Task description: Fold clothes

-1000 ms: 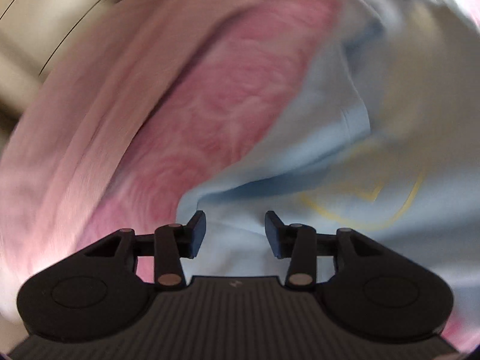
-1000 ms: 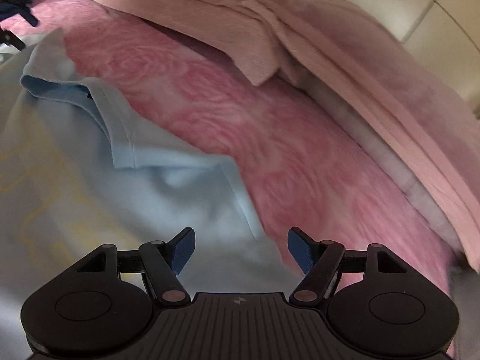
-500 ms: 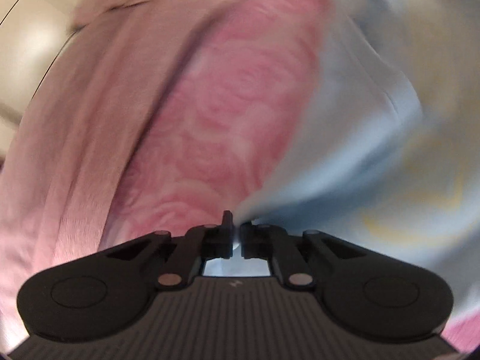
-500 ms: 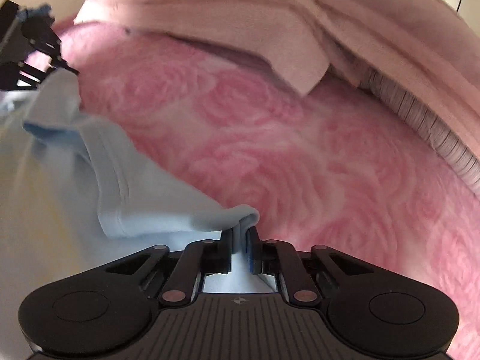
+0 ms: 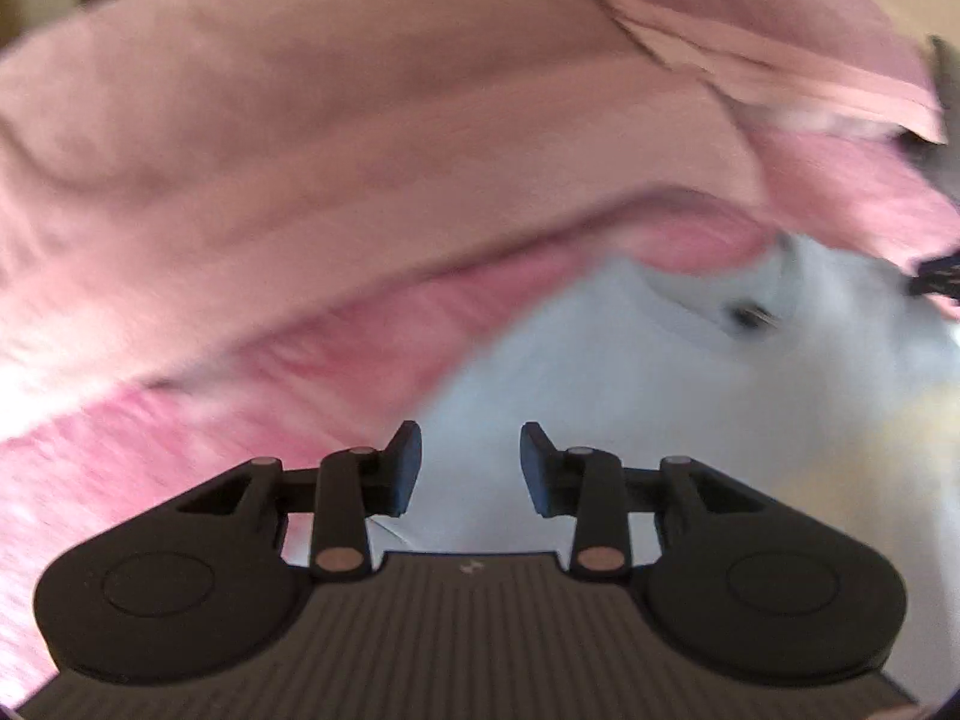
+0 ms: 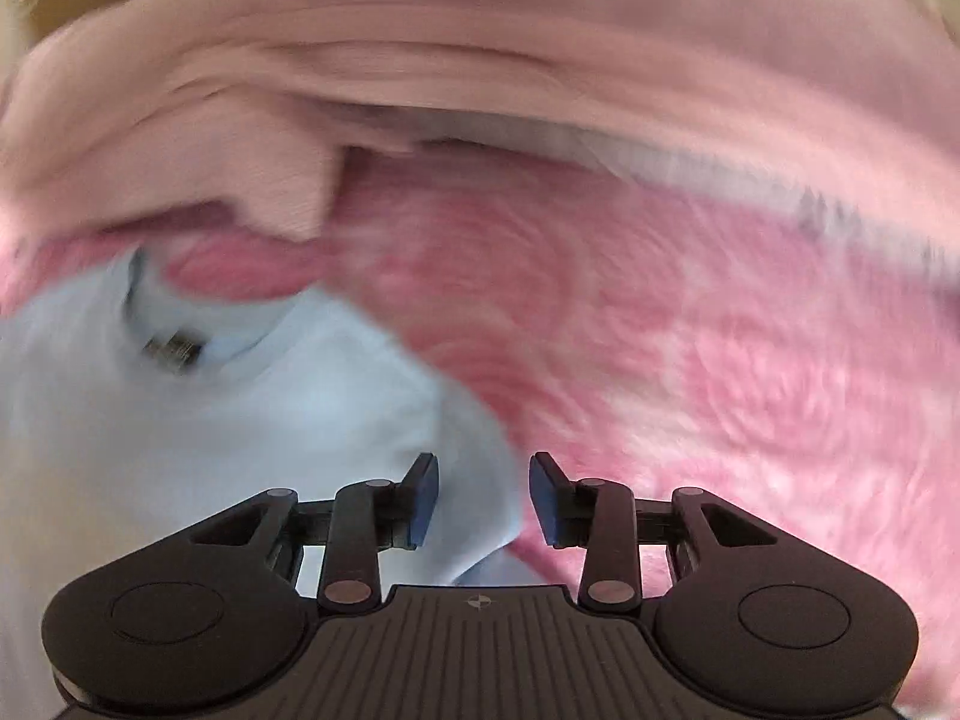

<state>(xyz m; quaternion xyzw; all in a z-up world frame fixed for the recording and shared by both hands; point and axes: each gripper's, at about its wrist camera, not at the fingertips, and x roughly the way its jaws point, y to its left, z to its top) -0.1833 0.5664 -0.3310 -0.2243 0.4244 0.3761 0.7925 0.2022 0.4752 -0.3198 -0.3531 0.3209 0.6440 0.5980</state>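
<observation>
A light-blue T-shirt (image 5: 630, 420) lies on the pink rose-patterned bedspread (image 5: 150, 468), its collar and dark neck label (image 5: 750, 315) facing me. My left gripper (image 5: 470, 462) hovers over the shirt's cloth. Its jaws are opening, and the pads press on nothing. In the right wrist view the same shirt (image 6: 210, 438) fills the lower left, with the label (image 6: 174, 351) near its collar. My right gripper (image 6: 483, 492) hangs over the shirt's right edge where it meets the bedspread (image 6: 720, 390). Its jaws are opening too, with the cloth below them and not pinched.
A pale pink blanket (image 5: 360, 150) is heaped along the far side of the bed, also seen as the blanket (image 6: 540, 30) in the right wrist view. A grey striped cloth (image 6: 690, 165) peeks from under it. A dark gripper part (image 5: 936, 276) shows at the right edge.
Half a second ago both grippers were shut on the shirt's edges. Now both have let go and stand open. Both views have rolled and shifted, bringing the collar into sight.
</observation>
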